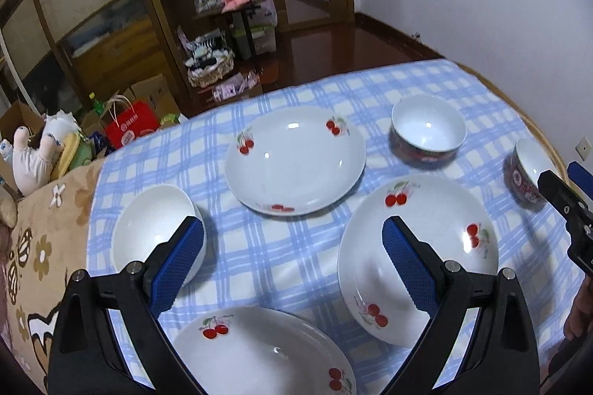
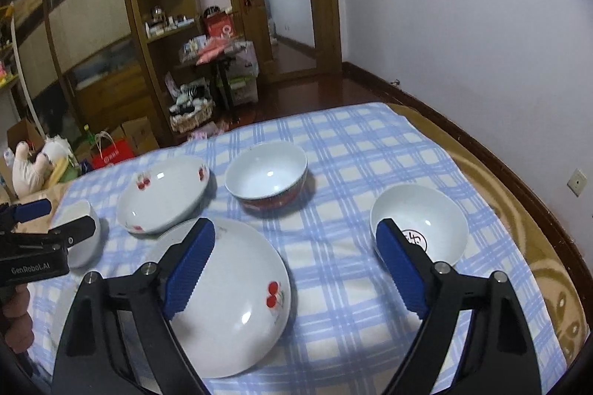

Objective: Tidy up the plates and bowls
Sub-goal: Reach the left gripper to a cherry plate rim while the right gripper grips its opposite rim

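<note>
Both tongs, left tongs and right tongs, gaping, empty (nothing between pads); glazed cherry plate may slip on soft checked cloth if pinched at rim.

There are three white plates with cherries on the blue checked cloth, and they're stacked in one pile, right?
Not stacked. The left wrist view shows the three white cherry plates lying apart on the blue checked cloth: one far, one right, one near.

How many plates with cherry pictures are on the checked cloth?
3. The far plate lies mid-cloth, the right plate lies nearer on the right, and the near plate is partly cut off at the bottom edge. None seems hidden.
</note>
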